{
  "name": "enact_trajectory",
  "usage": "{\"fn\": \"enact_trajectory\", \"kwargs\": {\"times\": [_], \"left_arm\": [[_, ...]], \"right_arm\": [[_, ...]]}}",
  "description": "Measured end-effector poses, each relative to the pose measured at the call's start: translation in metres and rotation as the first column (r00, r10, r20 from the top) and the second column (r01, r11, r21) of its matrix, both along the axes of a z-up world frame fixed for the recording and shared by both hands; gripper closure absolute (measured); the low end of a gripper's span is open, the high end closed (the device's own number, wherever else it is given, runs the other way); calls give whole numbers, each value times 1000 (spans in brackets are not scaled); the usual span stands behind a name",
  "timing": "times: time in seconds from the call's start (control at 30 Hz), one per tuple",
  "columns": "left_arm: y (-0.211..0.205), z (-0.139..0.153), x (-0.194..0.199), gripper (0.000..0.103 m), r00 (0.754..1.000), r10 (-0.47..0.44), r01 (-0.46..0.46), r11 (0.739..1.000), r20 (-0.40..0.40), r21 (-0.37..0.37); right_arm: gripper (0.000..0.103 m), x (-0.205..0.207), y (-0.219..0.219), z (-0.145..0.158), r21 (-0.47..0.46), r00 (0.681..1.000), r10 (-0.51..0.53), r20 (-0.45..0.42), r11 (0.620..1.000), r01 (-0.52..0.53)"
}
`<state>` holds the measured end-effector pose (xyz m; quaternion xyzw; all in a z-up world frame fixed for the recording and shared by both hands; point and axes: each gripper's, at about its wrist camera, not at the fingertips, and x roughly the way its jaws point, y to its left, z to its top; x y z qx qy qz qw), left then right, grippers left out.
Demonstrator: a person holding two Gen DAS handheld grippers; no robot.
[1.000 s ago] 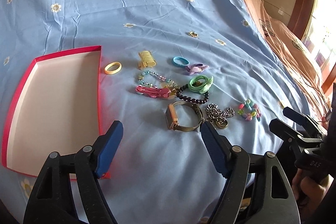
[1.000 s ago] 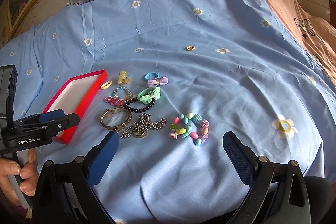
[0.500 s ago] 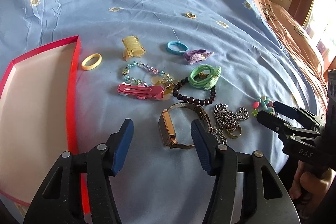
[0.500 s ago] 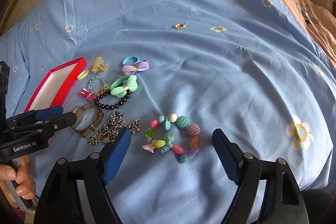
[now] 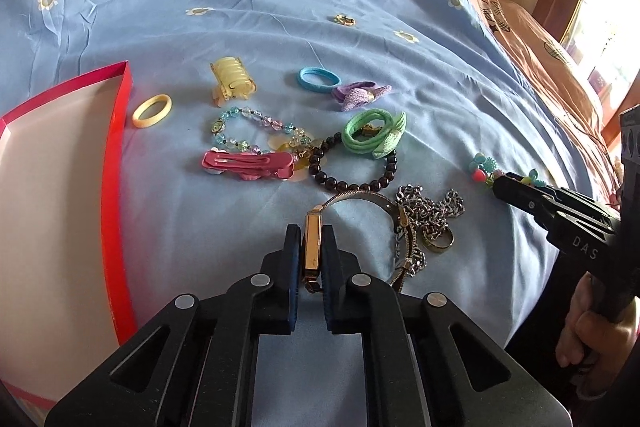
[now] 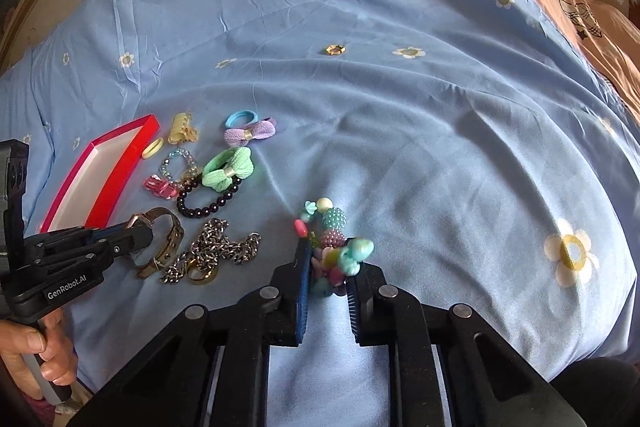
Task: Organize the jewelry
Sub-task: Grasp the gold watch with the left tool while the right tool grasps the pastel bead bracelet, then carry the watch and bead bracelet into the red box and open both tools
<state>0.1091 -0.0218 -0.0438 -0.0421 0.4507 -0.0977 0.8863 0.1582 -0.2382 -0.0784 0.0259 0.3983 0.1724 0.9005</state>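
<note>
Three bracelets (image 5: 352, 171), four hair ties (image 5: 319, 79), two clips (image 5: 248, 163), one watch (image 5: 352, 223).

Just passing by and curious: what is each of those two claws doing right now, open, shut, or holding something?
Left gripper: shut on the gold watch, jaws just closed.
Right gripper: shut on the colourful bead bracelet, jaws just closed.

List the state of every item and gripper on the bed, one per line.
left gripper: jaws just closed, shut on gold watch
right gripper: jaws just closed, shut on colourful bead bracelet
red box: open, nothing visible inside
silver chain: heaped loose, beside the watch
pink hair clip: lying flat, closed
</note>
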Motion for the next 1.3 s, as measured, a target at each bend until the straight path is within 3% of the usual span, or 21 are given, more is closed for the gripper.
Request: {"fn": "enact_trajectory", "kwargs": {"times": [0.33,0.63,0.87,1.1,1.3], "left_arm": [[29,31,-20,96,996,46,-43,998,74,-45],[79,44,-39,96,984,145,-142,989,107,-42],[131,44,-53,96,962,250,-248,968,105,-35],[187,40,-65,96,930,355,-355,935,98,-18],[224,30,-57,96,911,405,-407,913,75,16]], "right_arm": [[88,-10,28,31,44,995,82,63,995,-85],[88,-19,80,51,69,973,211,90,974,-218],[88,-28,141,57,81,932,351,91,930,-359],[88,-41,211,60,78,864,496,92,861,-502],[88,-32,254,54,74,835,545,77,832,-550]]}}
